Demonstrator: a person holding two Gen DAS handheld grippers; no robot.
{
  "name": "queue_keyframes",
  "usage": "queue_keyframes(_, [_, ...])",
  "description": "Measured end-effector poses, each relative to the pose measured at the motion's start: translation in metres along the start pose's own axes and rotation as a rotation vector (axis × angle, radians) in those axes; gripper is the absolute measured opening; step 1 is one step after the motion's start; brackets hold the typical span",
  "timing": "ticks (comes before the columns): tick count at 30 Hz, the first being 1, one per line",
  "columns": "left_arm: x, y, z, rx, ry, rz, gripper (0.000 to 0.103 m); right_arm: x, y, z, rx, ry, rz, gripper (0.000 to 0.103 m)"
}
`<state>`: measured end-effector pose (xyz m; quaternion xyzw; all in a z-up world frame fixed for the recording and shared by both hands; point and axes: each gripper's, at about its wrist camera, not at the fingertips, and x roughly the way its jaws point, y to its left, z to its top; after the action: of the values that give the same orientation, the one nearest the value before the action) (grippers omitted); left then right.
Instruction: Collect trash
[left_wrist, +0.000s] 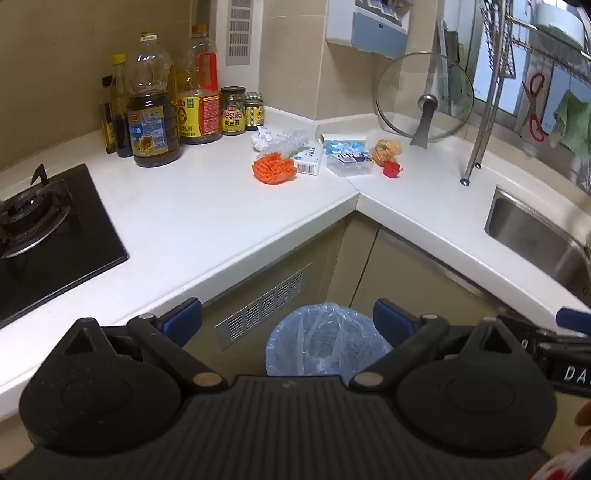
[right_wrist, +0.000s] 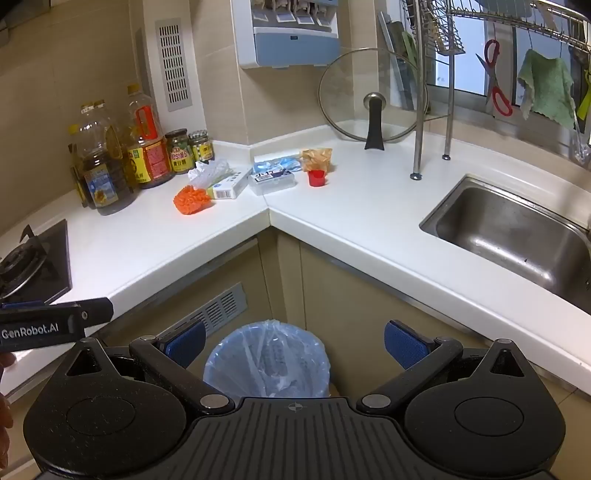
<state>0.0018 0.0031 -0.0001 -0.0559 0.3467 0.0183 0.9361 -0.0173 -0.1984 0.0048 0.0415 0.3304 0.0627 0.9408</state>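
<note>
Left hand-held gripper (left_wrist: 287, 321) held wide open, nothing between its pads, above a lined bin (left_wrist: 328, 341). Beyond the bin, on the worktop (left_wrist: 207, 206) corner: orange netting (left_wrist: 274, 167), small carton (left_wrist: 309, 162), red cap (left_wrist: 392, 169).

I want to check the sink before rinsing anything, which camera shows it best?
The right wrist view: nearly the whole steel sink basin and its bare bottom show. The left wrist view catches only its near corner at the picture's right edge.

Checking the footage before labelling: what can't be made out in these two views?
- Trash bin: its base is hidden behind the right gripper; contents are blurred by the liner.
- Sink: cut off by the left wrist view's right edge.
- Crumpled paper: hidden behind the clear wrapper in the right view.
</note>
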Motion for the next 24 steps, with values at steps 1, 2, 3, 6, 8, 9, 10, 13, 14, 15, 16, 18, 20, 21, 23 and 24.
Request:
queue_keyframes(1, [0.0012, 0.0012, 0.0007, -0.006, 0.001, -0.002, 0.098, -0.0003, 0.0003, -0.0001, -0.001, 0.000, 0.000, 0.102])
queue_keyframes(2, [-0.0001, -0.0011, 0.0027, 0.000, -0.011, 0.007, 0.098, -0.0008, 0.0007, -0.0002, -0.001, 0.000, 0.000, 0.102])
queue_keyframes(3, [0.0008, -0.0011, 0.0035, 0.000, -0.011, 0.007, 0.098, -0.0004, -0.0003, 0.0003, 0.005, 0.004, 0.003, 0.102])
queue_keyframes(6, [-0.0031, 0.0001, 0.0000, 0.009, -0.028, 0.000, 0.098, -0.0004, 0.0000, 0.0006, 0.005, 0.003, 0.005, 0.102])
queue_keyframes(8, [-0.0035, -0.0001, -0.0001, 0.015, -0.029, 0.001, 0.097, -0.0014, -0.0002, 0.0002, 0.004, 0.002, 0.004, 0.102])
queue_keyframes(9, [-0.0038, 0.0000, -0.0002, 0.018, -0.029, 0.000, 0.097, -0.0015, -0.0002, 0.0001, 0.004, 0.002, 0.004, 0.102])
queue_keyframes(10, [-0.0041, 0.0004, -0.0002, 0.018, -0.029, 0.000, 0.097, -0.0015, -0.0001, -0.0001, 0.004, 0.002, 0.004, 0.102])
queue_keyframes(13, [-0.0048, -0.0014, -0.0003, 0.025, -0.021, 0.001, 0.097, -0.0014, 0.0005, -0.0007, 0.002, 0.003, 0.005, 0.102])
queue_keyframes(14, [-0.0047, -0.0020, -0.0006, 0.029, -0.020, 0.003, 0.097, -0.0017, 0.0007, 0.0016, 0.001, 0.003, 0.003, 0.102])
queue_keyframes(15, [-0.0044, -0.0017, -0.0002, 0.028, -0.019, 0.003, 0.097, -0.0015, 0.0010, 0.0019, 0.001, 0.003, 0.003, 0.102])
queue_keyframes(16, [-0.0041, -0.0013, 0.0001, 0.026, -0.018, 0.001, 0.097, -0.0019, 0.0007, 0.0013, 0.002, 0.001, 0.004, 0.102])
queue_keyframes(18, [-0.0029, -0.0014, -0.0017, 0.025, -0.018, 0.002, 0.096, -0.0021, 0.0012, 0.0020, 0.002, 0.001, 0.003, 0.102])
queue_keyframes(20, [-0.0031, -0.0012, -0.0011, 0.025, -0.018, 0.002, 0.096, -0.0026, 0.0013, 0.0027, 0.001, 0.001, 0.004, 0.102])
queue_keyframes(21, [-0.0031, -0.0011, -0.0010, 0.025, -0.018, 0.000, 0.096, -0.0021, 0.0010, 0.0025, 0.000, 0.000, 0.004, 0.102])
queue_keyframes(23, [-0.0027, -0.0007, -0.0017, 0.022, -0.018, -0.003, 0.096, -0.0033, 0.0023, 0.0018, 0.000, 0.001, 0.004, 0.102])
queue_keyframes(24, [-0.0026, -0.0007, -0.0022, 0.023, -0.018, -0.004, 0.096, -0.0033, 0.0037, 0.0026, 0.000, 0.001, 0.004, 0.102])
